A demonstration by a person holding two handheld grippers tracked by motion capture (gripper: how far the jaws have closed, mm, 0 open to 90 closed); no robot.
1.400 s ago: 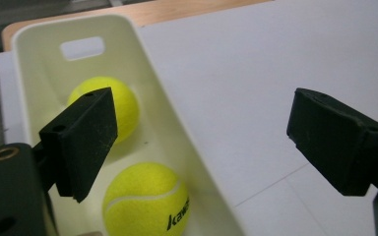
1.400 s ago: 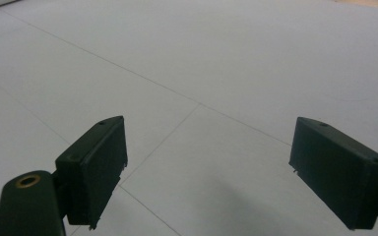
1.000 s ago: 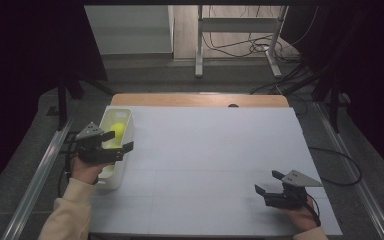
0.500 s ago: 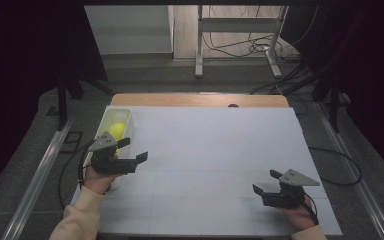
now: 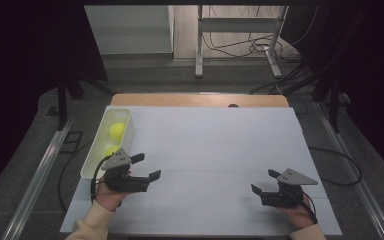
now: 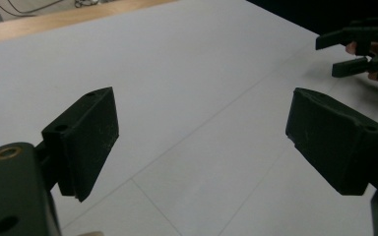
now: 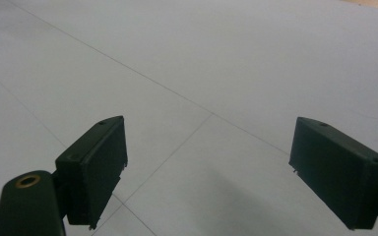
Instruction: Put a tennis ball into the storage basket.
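A white tray (image 5: 95,150) stands at the left edge of the table, with a yellow ball (image 5: 117,131) in it and a second yellow ball (image 5: 111,150) partly hidden behind my left gripper's body. My left gripper (image 5: 147,166) is just right of the tray's near end, low over the white mat. It is open (image 6: 202,132); its jaws have just been closing a little, with nothing between them. My right gripper (image 5: 263,181) rests at the near right, open (image 7: 206,162) and empty over bare mat. It also appears far off in the left gripper view (image 6: 354,49).
The white mat (image 5: 205,145) covers nearly the whole table; a wooden strip (image 5: 200,100) shows along the far edge. Metal rails (image 5: 40,170) run down both sides. Cables and a stand's legs (image 5: 240,50) lie on the floor beyond.
My left gripper has left the spot over the tray and moved right and toward the near edge, sinking onto the mat. The right gripper has kept still.
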